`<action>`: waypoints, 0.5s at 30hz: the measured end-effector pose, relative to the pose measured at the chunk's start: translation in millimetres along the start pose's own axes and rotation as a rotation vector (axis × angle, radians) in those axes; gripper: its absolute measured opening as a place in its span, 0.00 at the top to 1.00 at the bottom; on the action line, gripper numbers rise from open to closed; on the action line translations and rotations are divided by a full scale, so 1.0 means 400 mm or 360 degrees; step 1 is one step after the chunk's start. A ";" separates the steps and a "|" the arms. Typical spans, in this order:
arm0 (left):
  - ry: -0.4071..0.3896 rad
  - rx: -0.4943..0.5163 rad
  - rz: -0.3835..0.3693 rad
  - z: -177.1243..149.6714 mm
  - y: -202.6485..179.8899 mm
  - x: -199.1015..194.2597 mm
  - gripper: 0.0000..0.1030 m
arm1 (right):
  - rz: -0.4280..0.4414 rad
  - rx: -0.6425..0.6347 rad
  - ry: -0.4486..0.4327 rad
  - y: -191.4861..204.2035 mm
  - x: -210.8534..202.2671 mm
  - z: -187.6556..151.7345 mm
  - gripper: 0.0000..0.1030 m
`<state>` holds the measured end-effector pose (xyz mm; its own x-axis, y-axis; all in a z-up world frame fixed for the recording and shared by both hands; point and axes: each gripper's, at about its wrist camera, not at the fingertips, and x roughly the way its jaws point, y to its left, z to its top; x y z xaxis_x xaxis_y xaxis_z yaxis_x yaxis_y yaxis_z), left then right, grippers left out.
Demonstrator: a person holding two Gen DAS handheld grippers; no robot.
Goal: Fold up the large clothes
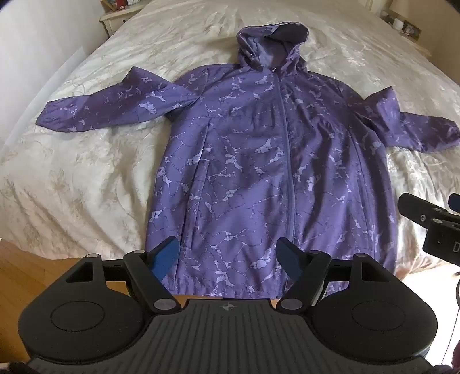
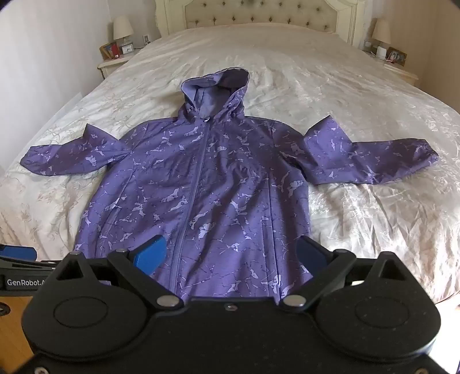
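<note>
A purple hooded jacket (image 1: 258, 161) (image 2: 201, 184) with a pale marbled print lies flat and zipped on the bed. Its front faces up, the hood points at the headboard and both sleeves are spread sideways. My left gripper (image 1: 228, 254) hovers open over the jacket's hem, left of the zipper, with nothing between its blue pads. My right gripper (image 2: 230, 251) is also open, wide, above the lower right part of the jacket, and grips nothing. It shows too at the right edge of the left wrist view, as the right gripper (image 1: 428, 204), beside the jacket's side seam.
The cream patterned bedspread (image 2: 359, 95) covers a wide bed with a tufted headboard (image 2: 258, 13). Nightstands with lamps stand at the left (image 2: 115, 61) and right (image 2: 399, 67) of the bed's head. Wooden floor (image 1: 34, 267) shows at the bed's foot.
</note>
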<state>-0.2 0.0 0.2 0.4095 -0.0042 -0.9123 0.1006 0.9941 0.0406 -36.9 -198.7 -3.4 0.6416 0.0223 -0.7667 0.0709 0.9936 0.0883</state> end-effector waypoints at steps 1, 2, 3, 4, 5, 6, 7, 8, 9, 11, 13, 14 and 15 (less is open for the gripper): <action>-0.0002 0.0000 -0.0002 0.000 0.000 0.000 0.29 | 0.0000 0.0000 0.0002 0.000 0.000 0.001 0.06; 0.0003 0.0001 0.0004 0.000 0.000 0.000 0.29 | 0.0000 0.0000 0.0001 0.000 0.000 0.001 0.06; 0.0003 0.0001 0.0006 0.000 0.000 0.000 0.29 | -0.0001 0.0000 -0.0001 0.000 0.000 0.002 0.06; 0.0006 0.0002 0.0008 0.000 0.000 0.000 0.29 | -0.0002 0.0000 -0.0003 0.000 0.000 0.003 0.06; 0.0005 0.0002 0.0008 0.000 0.000 0.000 0.29 | -0.0003 0.0000 -0.0005 0.000 -0.001 0.003 0.06; 0.0005 0.0003 0.0009 -0.001 0.000 0.000 0.29 | -0.0003 0.0000 -0.0006 0.001 -0.001 0.003 0.06; 0.0006 0.0001 0.0011 -0.001 0.001 0.000 0.29 | -0.0003 0.0000 -0.0007 0.001 -0.001 0.003 0.06; 0.0007 0.0001 0.0012 -0.002 0.001 0.000 0.29 | -0.0003 0.0000 -0.0008 0.002 0.000 0.003 0.06; 0.0008 0.0000 0.0013 -0.003 0.002 0.001 0.29 | 0.0000 0.0002 -0.0001 0.000 0.000 0.005 0.06; 0.0009 -0.0001 0.0014 0.006 0.004 0.008 0.29 | 0.0001 0.0005 -0.0002 -0.001 0.000 0.004 0.06; 0.0007 -0.0003 0.0015 0.004 0.008 0.005 0.29 | 0.0003 0.0009 -0.0002 -0.002 0.000 0.002 0.06; 0.0004 -0.0003 0.0017 0.002 0.008 0.004 0.29 | 0.0001 0.0001 -0.0002 -0.003 0.002 0.003 0.06; 0.0006 -0.0002 0.0019 0.005 0.006 0.006 0.29 | 0.0002 0.0000 -0.0002 -0.002 0.002 0.002 0.06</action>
<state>3.0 2.2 -0.9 0.4070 0.0084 -0.9134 0.0945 0.9942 0.0512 -35.8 -199.8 -3.5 0.6428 0.0233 -0.7657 0.0701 0.9936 0.0891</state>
